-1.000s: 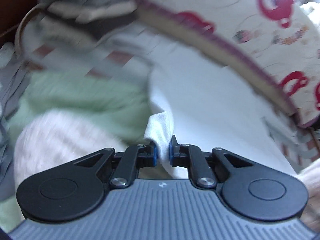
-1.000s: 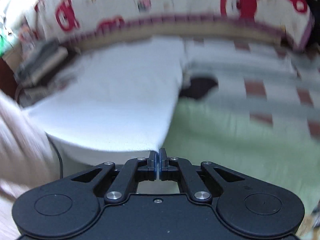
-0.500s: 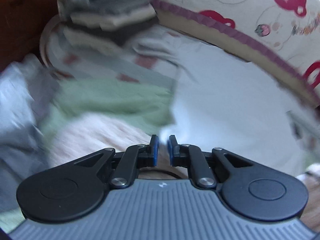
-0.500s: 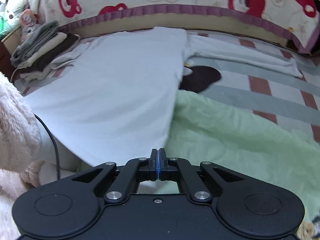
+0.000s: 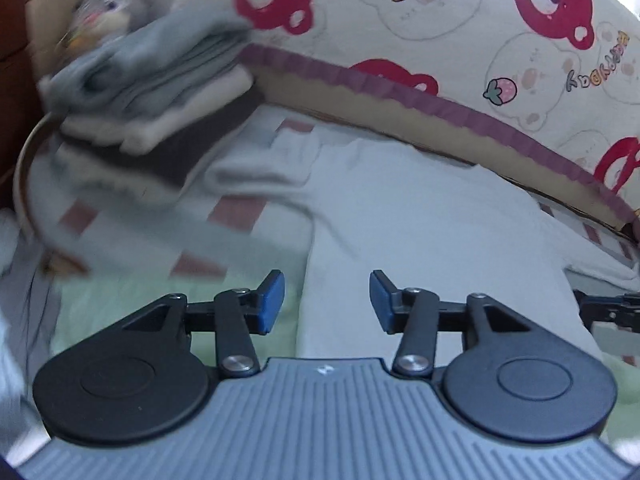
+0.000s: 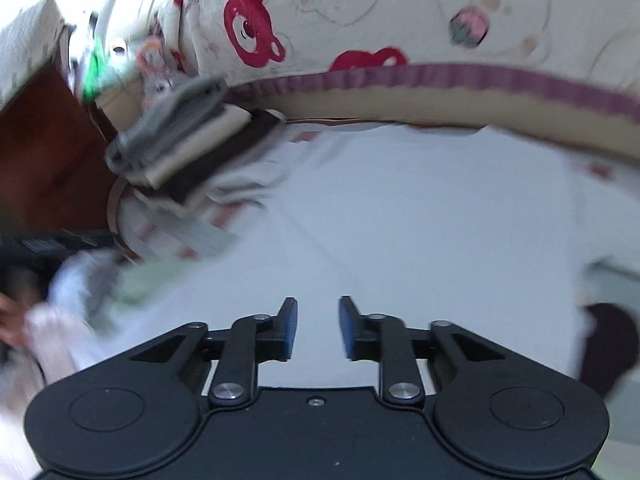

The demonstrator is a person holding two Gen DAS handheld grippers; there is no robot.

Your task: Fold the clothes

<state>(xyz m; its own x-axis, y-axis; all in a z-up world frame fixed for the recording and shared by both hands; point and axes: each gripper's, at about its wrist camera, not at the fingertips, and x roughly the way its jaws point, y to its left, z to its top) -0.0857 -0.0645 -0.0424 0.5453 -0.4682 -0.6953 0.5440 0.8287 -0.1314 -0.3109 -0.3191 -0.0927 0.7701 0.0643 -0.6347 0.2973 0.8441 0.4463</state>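
A white garment [image 5: 420, 232] lies spread flat on the bed, a sleeve bunched at its far left. It also fills the middle of the right wrist view [image 6: 400, 220]. My left gripper [image 5: 327, 302] is open and empty, just above the garment's near left edge. My right gripper [image 6: 318, 326] is open and empty, low over the garment's near part. The right gripper's tip shows at the right edge of the left wrist view [image 5: 612, 308].
A stack of folded grey, cream and dark clothes [image 5: 160, 96] sits at the far left, also in the right wrist view [image 6: 188, 140]. A bear-print quilt [image 5: 440, 28] rises behind. A green cloth [image 5: 120, 304] and a dark item [image 6: 608, 344] lie beside the garment.
Both grippers have let go of the white garment and opened. The garment now lies flat on the bed. Both views have swung toward the folded stack.
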